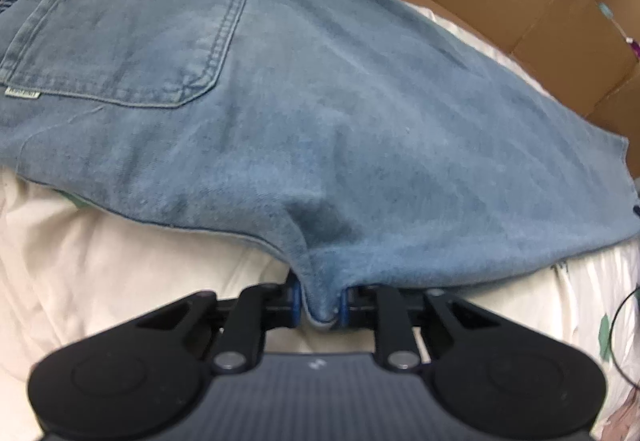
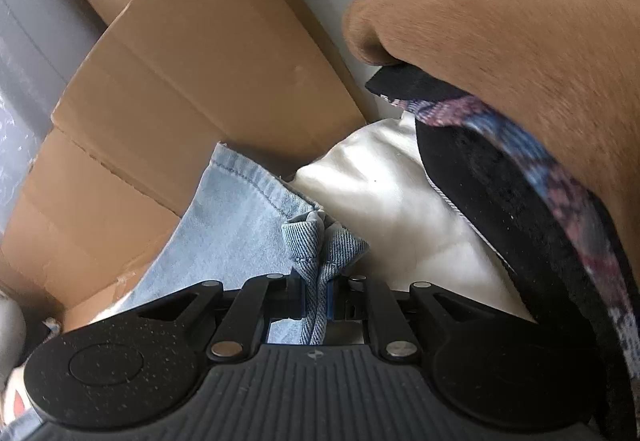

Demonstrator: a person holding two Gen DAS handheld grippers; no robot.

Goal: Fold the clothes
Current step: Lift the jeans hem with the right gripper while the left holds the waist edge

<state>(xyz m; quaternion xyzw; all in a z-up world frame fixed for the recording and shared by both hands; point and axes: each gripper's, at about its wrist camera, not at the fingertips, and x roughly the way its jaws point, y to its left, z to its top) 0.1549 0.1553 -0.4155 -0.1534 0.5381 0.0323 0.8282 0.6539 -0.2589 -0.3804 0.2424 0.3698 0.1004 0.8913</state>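
Blue jeans (image 1: 320, 113) are spread over a cream bedsheet (image 1: 100, 261). One edge is pinched by the left gripper (image 1: 320, 305); a bunched hem is clamped in the right gripper (image 2: 318, 297).

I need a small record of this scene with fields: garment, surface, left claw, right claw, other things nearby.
garment: blue jeans, back pocket facing up
surface: cream bedding
left claw: shut on a pinched fold at the jeans' near edge
right claw: shut on the bunched hem of the jeans
nearby: cardboard boxes, brown fabric
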